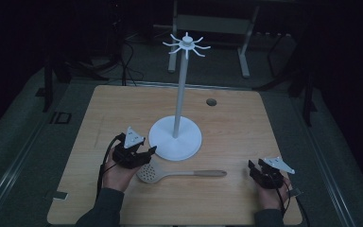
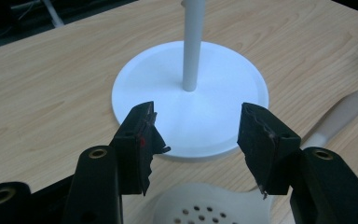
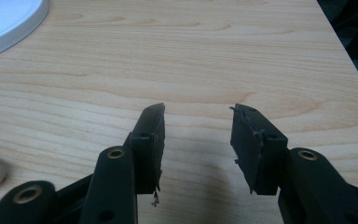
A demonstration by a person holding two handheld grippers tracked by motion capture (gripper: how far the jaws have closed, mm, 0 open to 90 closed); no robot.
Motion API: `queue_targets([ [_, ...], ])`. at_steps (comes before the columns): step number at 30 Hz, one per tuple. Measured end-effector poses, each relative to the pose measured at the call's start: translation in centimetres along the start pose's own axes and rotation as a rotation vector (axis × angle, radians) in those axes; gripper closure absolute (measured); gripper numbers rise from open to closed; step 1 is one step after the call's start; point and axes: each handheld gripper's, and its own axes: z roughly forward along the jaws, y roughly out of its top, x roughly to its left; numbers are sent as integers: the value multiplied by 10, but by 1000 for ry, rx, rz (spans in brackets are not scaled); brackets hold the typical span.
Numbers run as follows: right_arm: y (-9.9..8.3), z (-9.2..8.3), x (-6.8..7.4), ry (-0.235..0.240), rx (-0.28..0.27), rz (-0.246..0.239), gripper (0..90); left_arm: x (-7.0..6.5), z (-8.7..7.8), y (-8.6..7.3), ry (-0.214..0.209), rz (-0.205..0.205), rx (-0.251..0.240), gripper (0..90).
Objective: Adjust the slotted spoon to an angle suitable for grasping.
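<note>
Your left gripper (image 1: 146, 152) hovered with its jaws spread wide and nothing between them, just above the perforated bowl of the pale slotted plastic spoon (image 1: 179, 174). That spoon lay flat on the light wooden table (image 1: 236, 127), its bowl just beside the round base of the white hook-topped utensil stand (image 1: 176, 137), its handle pointing toward your right side. Your right gripper (image 1: 254, 168) rested near the handle's end, jaws likewise parted and empty.

To have done this step well, you needed to come down over the neck where bowl met handle, keeping clear of the stand's base, and close squarely so the spoon could not swivel when lifted.
</note>
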Motion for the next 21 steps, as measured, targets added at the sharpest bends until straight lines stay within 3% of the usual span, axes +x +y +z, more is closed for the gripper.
queue_targets([
  [21, -2, -2, -4, -9, 1, 8, 535, -23, 14, 31, -40, 119, 30, 465],
])
